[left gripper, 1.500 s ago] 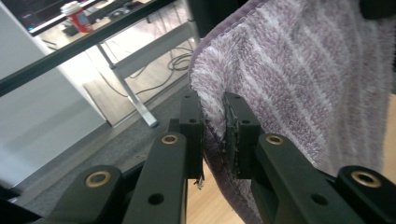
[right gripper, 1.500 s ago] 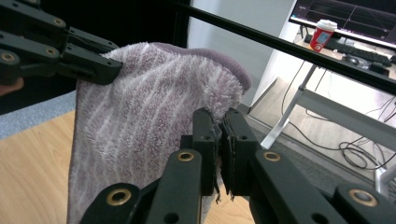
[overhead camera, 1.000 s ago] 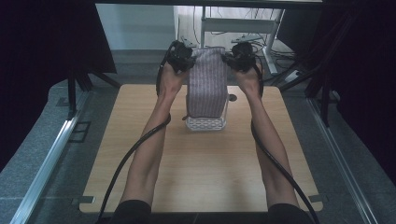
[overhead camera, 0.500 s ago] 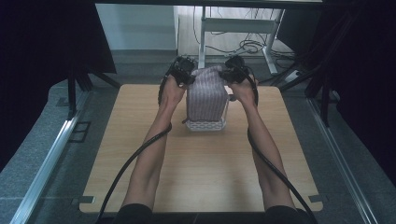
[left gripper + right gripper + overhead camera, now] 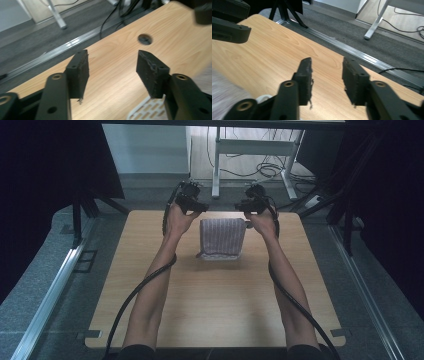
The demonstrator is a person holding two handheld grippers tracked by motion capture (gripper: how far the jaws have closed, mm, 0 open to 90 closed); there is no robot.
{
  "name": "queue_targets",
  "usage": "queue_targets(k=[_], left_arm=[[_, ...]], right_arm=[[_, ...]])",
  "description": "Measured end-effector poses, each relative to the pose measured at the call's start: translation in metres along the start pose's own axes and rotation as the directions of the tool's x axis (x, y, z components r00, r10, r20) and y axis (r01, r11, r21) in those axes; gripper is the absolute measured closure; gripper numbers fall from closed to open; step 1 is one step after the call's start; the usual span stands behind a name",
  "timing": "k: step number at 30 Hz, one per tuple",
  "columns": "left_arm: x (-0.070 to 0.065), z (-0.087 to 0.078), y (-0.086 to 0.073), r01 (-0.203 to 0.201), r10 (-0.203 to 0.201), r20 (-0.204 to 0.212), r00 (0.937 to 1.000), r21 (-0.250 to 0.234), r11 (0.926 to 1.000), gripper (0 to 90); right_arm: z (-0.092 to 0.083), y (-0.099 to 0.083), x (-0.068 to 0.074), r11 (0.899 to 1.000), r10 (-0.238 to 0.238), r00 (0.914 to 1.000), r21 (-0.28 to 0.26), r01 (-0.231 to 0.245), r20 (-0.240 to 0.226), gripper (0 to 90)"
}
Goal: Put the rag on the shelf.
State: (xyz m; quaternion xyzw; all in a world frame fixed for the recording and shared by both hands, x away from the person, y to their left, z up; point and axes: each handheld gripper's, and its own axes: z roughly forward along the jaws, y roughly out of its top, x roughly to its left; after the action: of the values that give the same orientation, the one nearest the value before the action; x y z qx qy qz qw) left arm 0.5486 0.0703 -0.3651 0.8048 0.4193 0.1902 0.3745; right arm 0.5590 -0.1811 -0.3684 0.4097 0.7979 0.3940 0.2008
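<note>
The striped cloth [image 5: 222, 237] lies draped over the white basket [image 5: 216, 255], mid-table toward the far edge, long axis running away from you. It sits between your grippers, slightly nearer than both. Your left gripper [image 5: 197, 208] and right gripper [image 5: 241, 207] have just been opening; nothing is between the jaws. What the basket holds is hidden.

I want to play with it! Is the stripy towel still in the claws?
No, it's out. The stripy towel lies draped over the white basket.
</note>
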Motion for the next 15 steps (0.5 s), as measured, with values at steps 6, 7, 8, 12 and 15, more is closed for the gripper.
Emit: queue_targets(k=[6,7,8,12,15], left_arm=[[-0.012,-0.017,-0.001,-0.054,0.054,0.035,0.9979,-0.006,0.9985,33.8],[-0.013,-0.02,-0.002,-0.061,0.062,0.04,0.9973,-0.009,0.9981,33.1],[-0.013,-0.023,-0.003,-0.062,0.062,0.057,0.9965,-0.007,0.9981,32.0],[-0.016,-0.031,-0.005,-0.061,0.063,0.105,0.9925,-0.016,0.998,26.9],[-0.019,-0.034,-0.007,-0.074,0.076,0.115,0.9905,-0.024,0.997,23.8]], right_arm=[[-0.012,-0.004,0.005,0.999,-0.034,0.9983,-0.015,0.034,-0.046,45.5],[-0.015,-0.004,0.005,0.999,-0.04,0.9978,-0.021,0.039,-0.052,43.1],[-0.018,-0.005,0.005,0.999,-0.035,0.9972,-0.026,0.034,-0.066,41.2],[-0.028,-0.007,0.007,0.998,-0.047,0.9955,-0.045,0.043,-0.082,35.7],[-0.033,-0.009,0.009,0.997,-0.051,0.9939,-0.054,0.046,-0.098,33.2]])
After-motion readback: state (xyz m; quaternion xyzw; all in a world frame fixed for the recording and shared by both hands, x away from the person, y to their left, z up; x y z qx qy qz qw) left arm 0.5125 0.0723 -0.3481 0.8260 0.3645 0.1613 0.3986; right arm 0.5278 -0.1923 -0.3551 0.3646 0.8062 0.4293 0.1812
